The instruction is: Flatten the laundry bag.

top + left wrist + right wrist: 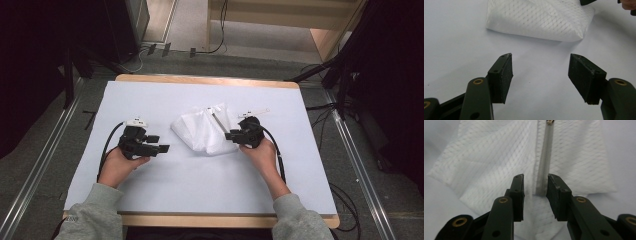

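Observation:
A white mesh bag (pixel 205 132) with a grey zipper (pixel 218 122) lies crumpled at the middle of the white table cover (pixel 200 185). My right gripper (pixel 230 135) sits at the bag's right edge, pointing left. In the right gripper view its jaws (pixel 535 192) stand a little apart over the mesh (pixel 486 170), with the zipper's (pixel 545 162) lower end in the gap and the pads not pressing on it. My left gripper (pixel 158 143) rests to the left of the bag, clear of it. Its jaws (pixel 540 75) are wide open over bare cover, the bag (pixel 536 20) lying ahead.
The table's wooden rim (pixel 210 220) runs along the near side. Metal floor rails (pixel 360 175) flank the table, and cables trail on the floor at the right (pixel 345 200). Dark stands (pixel 345 70) rise at the back corners.

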The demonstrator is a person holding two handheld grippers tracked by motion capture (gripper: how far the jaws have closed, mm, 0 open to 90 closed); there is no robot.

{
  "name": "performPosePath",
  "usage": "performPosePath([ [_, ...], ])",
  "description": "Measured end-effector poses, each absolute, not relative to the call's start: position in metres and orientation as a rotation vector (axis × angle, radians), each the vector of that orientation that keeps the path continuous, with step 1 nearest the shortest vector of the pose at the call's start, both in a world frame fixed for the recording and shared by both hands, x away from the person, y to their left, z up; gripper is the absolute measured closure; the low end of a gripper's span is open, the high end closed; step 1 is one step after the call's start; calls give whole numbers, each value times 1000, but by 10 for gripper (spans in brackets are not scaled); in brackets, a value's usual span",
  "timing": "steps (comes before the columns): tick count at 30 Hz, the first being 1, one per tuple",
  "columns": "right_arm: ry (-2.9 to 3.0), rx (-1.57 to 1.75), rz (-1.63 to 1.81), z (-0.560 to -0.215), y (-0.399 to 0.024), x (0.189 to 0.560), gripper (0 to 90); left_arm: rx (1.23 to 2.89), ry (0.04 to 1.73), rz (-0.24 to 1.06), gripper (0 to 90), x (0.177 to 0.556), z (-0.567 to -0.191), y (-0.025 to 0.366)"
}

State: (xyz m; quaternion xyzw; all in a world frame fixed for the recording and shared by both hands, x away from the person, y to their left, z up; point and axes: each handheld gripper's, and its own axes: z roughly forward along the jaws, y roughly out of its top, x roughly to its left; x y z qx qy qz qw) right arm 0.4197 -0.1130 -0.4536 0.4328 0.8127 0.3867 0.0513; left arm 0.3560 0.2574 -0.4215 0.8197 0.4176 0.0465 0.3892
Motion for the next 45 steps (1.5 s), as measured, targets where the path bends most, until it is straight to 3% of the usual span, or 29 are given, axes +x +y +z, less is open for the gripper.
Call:
performPosePath([
  [3,2510,1315,1197,-457,-107,418,663,2084,1059,119,370,356,-421,257],
  [4,2558,1300,1184,-459,-102,415,776,2080,1062,119,370,356,-421,257],
  [8,2611,1234,1176,-458,-91,405,892,2082,1062,121,371,356,-421,257],
  [21,2656,1083,1302,-445,-66,370,896,2099,999,99,372,355,-415,237],
  [23,2674,1069,1301,-447,-65,363,886,2118,989,93,373,356,-416,231],
  [28,2660,1053,1268,-441,-75,353,762,2145,966,70,378,361,-420,220],
  [37,2515,1173,1235,-441,-120,369,715,2212,973,50,402,372,-434,197],
  [40,2478,1243,1195,-449,-131,382,677,2231,1003,54,459,375,-439,194],
  [42,2455,1275,1169,-453,-135,391,634,2232,1022,16,561,377,-441,195],
  [43,2440,1290,1157,-456,-137,397,599,2233,1030,3,659,378,-442,195],
  [45,2435,1304,1151,-458,-137,400,584,2237,1041,-21,701,380,-445,197],
])
